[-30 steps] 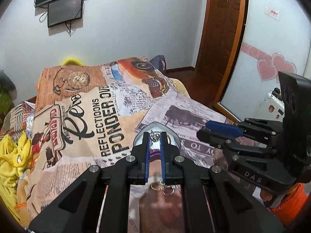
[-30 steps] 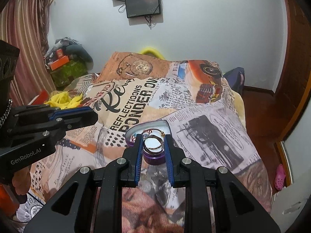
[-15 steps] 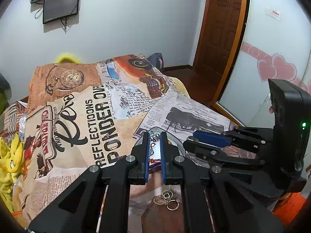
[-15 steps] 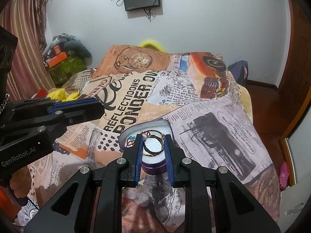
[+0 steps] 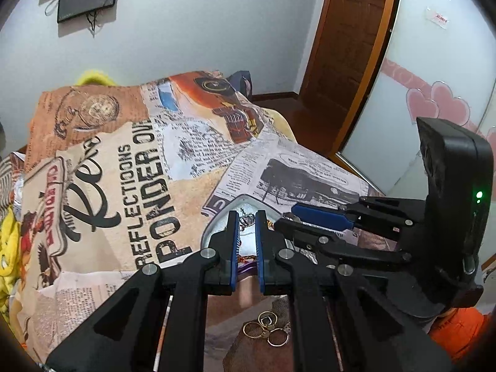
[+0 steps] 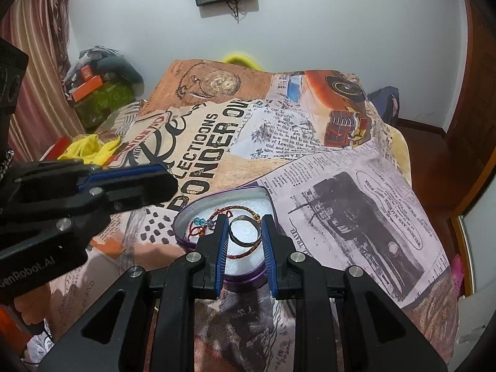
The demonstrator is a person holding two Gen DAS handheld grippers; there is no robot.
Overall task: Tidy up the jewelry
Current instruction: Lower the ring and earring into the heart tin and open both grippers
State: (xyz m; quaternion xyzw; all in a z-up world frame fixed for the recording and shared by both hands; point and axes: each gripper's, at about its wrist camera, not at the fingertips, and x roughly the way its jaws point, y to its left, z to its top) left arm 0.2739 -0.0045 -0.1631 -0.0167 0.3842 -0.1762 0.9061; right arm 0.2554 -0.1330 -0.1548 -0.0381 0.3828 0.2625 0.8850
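A heart-shaped purple tin with white foam lies open on the bed; it also shows in the left wrist view. A red braided bracelet lies in it. My left gripper is shut on a small silver crown ring held over the tin. My right gripper is shut on a dark metal ring above the tin's foam. Three gold rings lie on the blanket near me, below the left gripper.
The bed is covered by a newspaper-print blanket. Yellow cloth and boxes are at the left. A wooden door and a wardrobe with pink hearts stand at the right.
Both grippers have moved forward and lower toward the tin, each still holding its ring. The right gripper now sits closer beside the left one.
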